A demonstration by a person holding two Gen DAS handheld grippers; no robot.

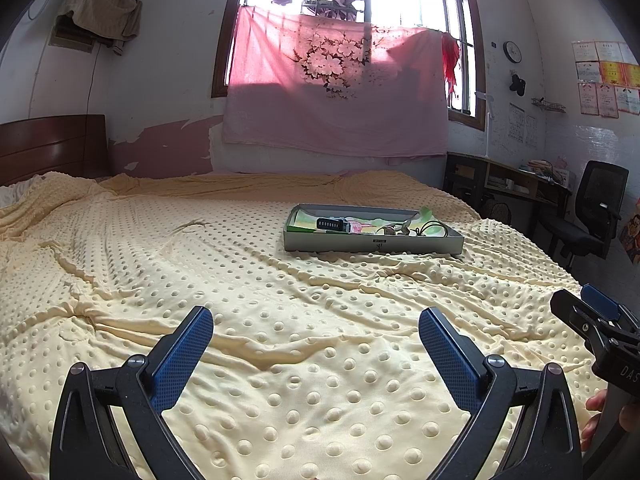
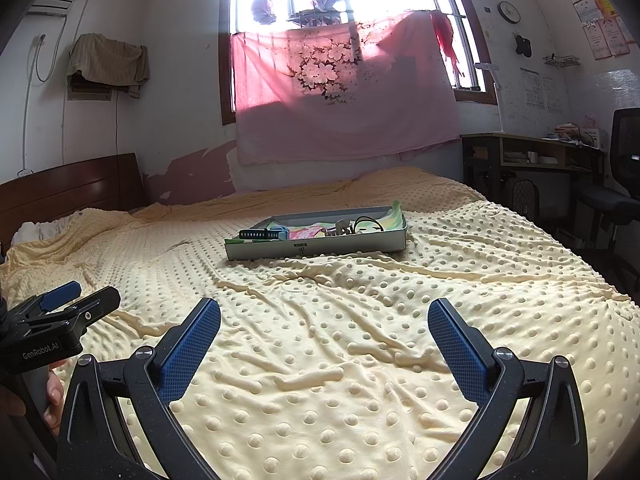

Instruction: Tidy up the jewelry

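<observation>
A shallow grey box (image 1: 372, 245) (image 2: 316, 249) lies on the yellow dotted bedspread, well ahead of both grippers. Inside it I see a dark watch with a blue strap (image 1: 333, 224) (image 2: 264, 234), a small metal trinket (image 1: 394, 230) (image 2: 340, 227) and a looped black cord (image 1: 432, 227) (image 2: 366, 222) on a colourful lining. My left gripper (image 1: 316, 338) is open low over the bedspread, nothing between its blue pads. My right gripper (image 2: 324, 330) is open too, also empty. Each gripper shows at the edge of the other's view, left gripper (image 2: 60, 312) and right gripper (image 1: 592, 316).
The bedspread (image 1: 240, 280) is rumpled between grippers and box. A wooden headboard (image 1: 52, 146) stands at the left. A desk (image 2: 532, 152) and black office chair (image 2: 620, 184) stand right of the bed. A pink cloth (image 1: 336, 88) hangs below the window. A person's fingers (image 1: 596, 416) hold the right handle.
</observation>
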